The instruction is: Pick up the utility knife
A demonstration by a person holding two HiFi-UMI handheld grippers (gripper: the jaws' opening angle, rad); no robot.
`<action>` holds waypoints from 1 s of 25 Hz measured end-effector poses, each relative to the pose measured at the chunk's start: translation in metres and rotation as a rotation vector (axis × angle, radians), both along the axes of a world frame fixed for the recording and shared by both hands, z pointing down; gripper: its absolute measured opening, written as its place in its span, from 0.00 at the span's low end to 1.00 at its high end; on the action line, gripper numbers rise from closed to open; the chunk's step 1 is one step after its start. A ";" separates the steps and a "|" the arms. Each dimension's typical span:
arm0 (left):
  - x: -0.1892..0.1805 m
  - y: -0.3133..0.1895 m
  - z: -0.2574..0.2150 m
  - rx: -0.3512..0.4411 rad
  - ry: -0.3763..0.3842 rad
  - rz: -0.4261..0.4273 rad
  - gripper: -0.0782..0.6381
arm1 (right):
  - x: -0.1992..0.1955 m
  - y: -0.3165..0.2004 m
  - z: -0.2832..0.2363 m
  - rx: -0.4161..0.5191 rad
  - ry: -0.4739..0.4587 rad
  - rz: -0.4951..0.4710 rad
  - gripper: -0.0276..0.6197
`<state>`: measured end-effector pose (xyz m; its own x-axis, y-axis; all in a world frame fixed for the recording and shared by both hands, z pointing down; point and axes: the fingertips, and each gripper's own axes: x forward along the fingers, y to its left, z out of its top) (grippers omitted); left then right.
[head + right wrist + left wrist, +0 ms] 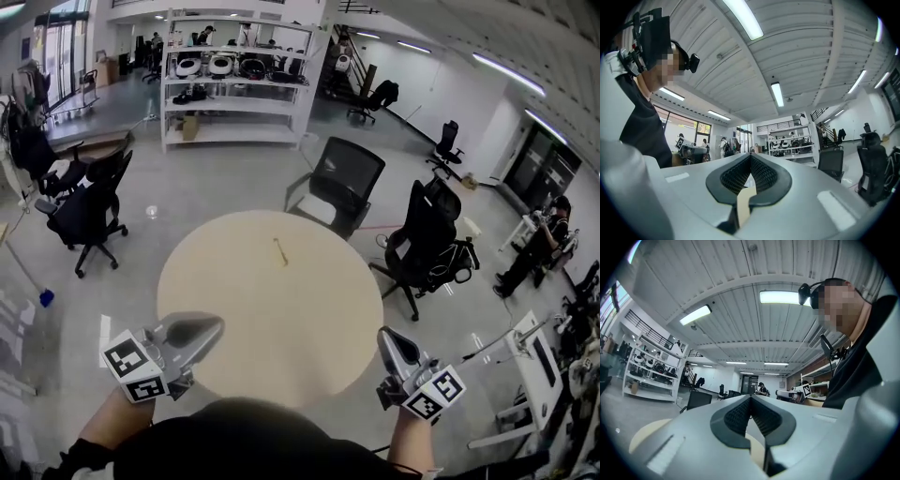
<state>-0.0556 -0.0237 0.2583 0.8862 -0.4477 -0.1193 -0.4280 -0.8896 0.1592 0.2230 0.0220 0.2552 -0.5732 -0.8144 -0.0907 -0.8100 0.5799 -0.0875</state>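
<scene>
The utility knife (280,251), small and yellowish, lies on the far half of the round beige table (281,319), a little beyond its middle. My left gripper (217,324) hovers at the near left edge of the table, shut with nothing in it. At the near right edge, my right gripper (384,334) is also shut and holds nothing. Both are well short of the knife. In the left gripper view the left gripper's (751,398) ribbed pads meet at the tip. The right gripper view shows the right gripper (751,156) the same way; neither gripper view shows the knife.
Black office chairs stand beyond the table (342,180), at its right (427,239) and off to the left (89,211). A white shelf rack (234,80) is at the back. A person (539,248) stands far right, near a white desk (530,361).
</scene>
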 end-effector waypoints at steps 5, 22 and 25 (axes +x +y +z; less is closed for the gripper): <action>0.051 -0.011 -0.010 0.010 -0.007 -0.091 0.11 | 0.059 -0.041 -0.007 0.034 -0.003 -0.087 0.06; 0.009 -0.081 0.012 -0.026 -0.010 -0.174 0.11 | 0.012 -0.143 0.013 -0.027 -0.009 -0.171 0.06; -0.029 -0.112 0.008 -0.029 0.009 -0.144 0.11 | -0.023 -0.160 -0.005 -0.020 0.009 -0.136 0.06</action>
